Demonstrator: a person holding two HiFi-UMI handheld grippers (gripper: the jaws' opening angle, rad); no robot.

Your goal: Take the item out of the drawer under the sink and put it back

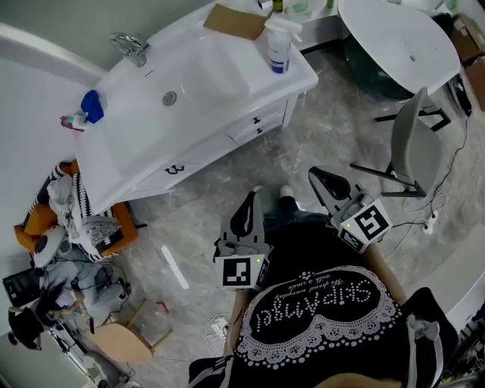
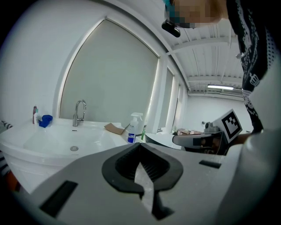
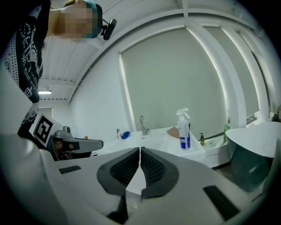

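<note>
**Both grippers shut and empty, drawers closed**

The grey marbled floor (image 1: 333, 98) fills the middle of the head view. On it stands the white sink (image 1: 136, 132), set at a slant against the wall. Two drawers (image 1: 254, 125) in its front are both closed. The item does not show in any view. A white tub (image 1: 394, 38) stands to the right of the sink, and a grey chair (image 1: 405, 144) is just in front of the tub.

The person stands back from the sink, in a black top (image 1: 318, 303), with both grippers held close to the body and apart from the drawers. The left gripper (image 1: 244, 216) points toward the sink front; its own view shows its jaws together at the tips with nothing between them. The right gripper (image 1: 330, 182) is beside it, and its jaws are likewise pressed together and empty.

On the sink's right end stands a spray bottle (image 1: 279, 47), upright, near a flat piece of cardboard (image 1: 235, 21). The tap (image 1: 130, 47) is at the back edge, and a blue cup (image 1: 92, 106) is on the left corner.
</note>
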